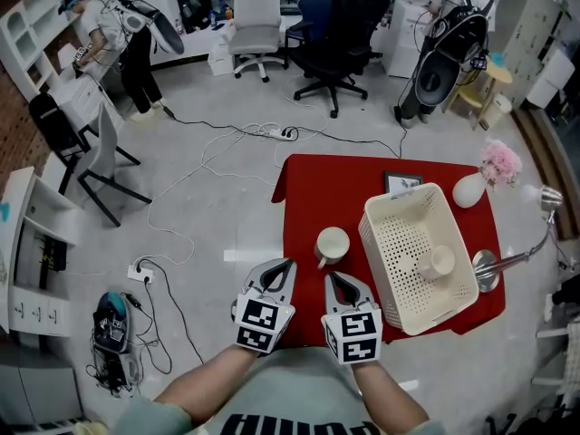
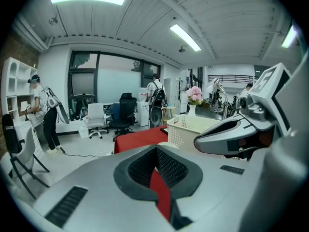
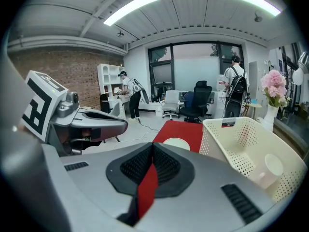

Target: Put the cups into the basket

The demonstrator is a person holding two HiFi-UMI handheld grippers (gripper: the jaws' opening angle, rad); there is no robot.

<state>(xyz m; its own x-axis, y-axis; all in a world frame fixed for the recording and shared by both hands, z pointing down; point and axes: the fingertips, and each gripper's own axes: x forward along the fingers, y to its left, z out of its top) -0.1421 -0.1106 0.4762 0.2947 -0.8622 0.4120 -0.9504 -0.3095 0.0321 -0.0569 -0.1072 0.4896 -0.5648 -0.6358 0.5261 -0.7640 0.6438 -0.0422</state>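
Remaining cup (image 1: 332, 246) pending on tabletop (image 1: 317, 198), basket (image 1: 385, 270) at its three o'clock. Left gripper (image 1: 286, 265), right gripper (image 1: 333, 279): jaws closed, empty; opening probably needed next.

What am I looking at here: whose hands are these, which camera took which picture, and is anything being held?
There is no robot here. A person holds a two-jaw tool in each hand: the left gripper and the right gripper. The head view comes from a camera on the person's head, looking steeply down. The other two cameras ride on the grippers. On the red-covered table stand a cream round cup and a cream perforated plastic basket with a second cream cup inside. Both grippers are shut and hold nothing.
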